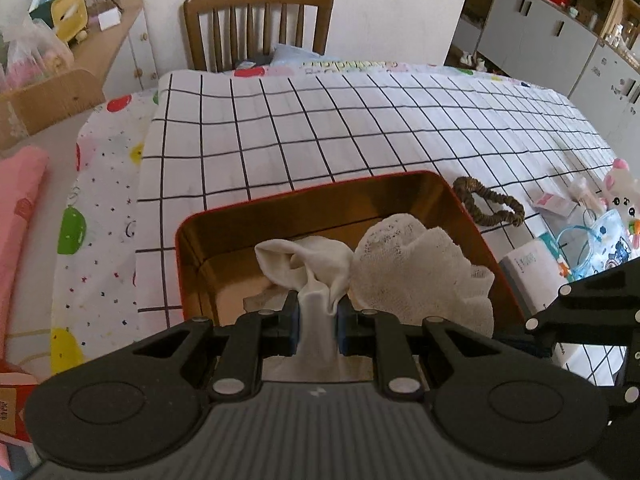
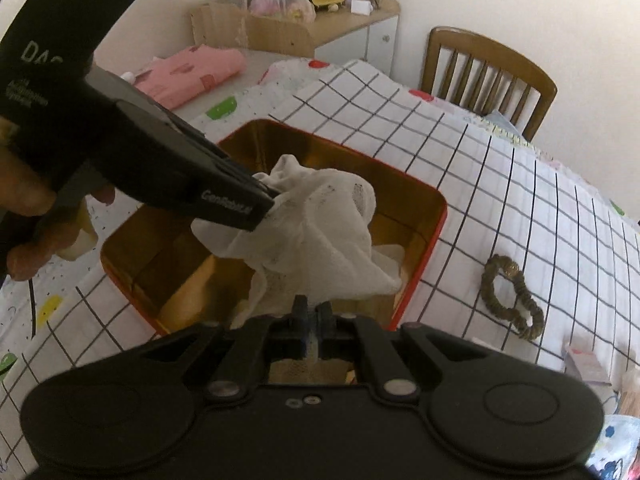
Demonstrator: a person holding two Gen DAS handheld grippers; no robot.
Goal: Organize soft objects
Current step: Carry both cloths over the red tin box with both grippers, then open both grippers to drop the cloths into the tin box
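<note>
White cloth point(image 1: 420, 268) hangs bunched over the open red tin point(image 1: 192, 248), held at both ends. Left tool point(image 1: 318, 320) is clamped on one fold; right tool point(image 2: 311, 320) is closed on the other end. Tin sits on the grid-patterned counter point(image 1: 320, 120). Brown scrunchie point(image 1: 492, 204) lies on the counter at the tin's three o'clock, just beside it.

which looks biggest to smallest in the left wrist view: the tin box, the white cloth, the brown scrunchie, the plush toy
1. tin box
2. white cloth
3. brown scrunchie and plush toy: these look alike in size, and the toy is cut off at the frame edge, so I won't rank them.

The cloth hangs nearer the camera, which may inflate it.
</note>
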